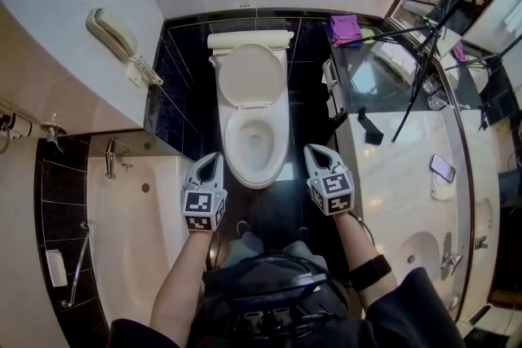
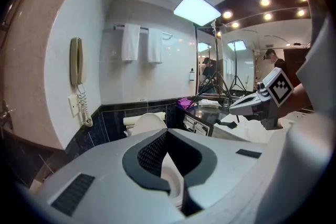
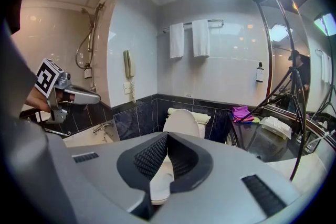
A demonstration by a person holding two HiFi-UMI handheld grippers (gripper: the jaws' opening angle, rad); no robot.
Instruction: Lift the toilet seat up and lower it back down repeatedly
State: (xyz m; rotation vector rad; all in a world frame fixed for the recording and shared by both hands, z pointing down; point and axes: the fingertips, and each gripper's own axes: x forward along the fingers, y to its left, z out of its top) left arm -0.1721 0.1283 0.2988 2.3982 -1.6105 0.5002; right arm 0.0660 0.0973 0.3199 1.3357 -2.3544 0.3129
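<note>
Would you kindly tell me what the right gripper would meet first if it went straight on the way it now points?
Most likely the front rim of the toilet bowl, seen just past the right gripper's shut tips; the raised lid lies behind. Depth is uncertain.

The toilet [image 1: 254, 134] stands with its lid [image 1: 252, 76] raised against the tank. The left tool [image 1: 209, 165] and the right tool [image 1: 317, 153] hang just beside the bowl's front rim, one on each side. A purple cloth [image 1: 346, 28] lies at the counter's [image 1: 383, 175] far left corner, and a phone [image 1: 442, 168] lies near its right edge.
</note>
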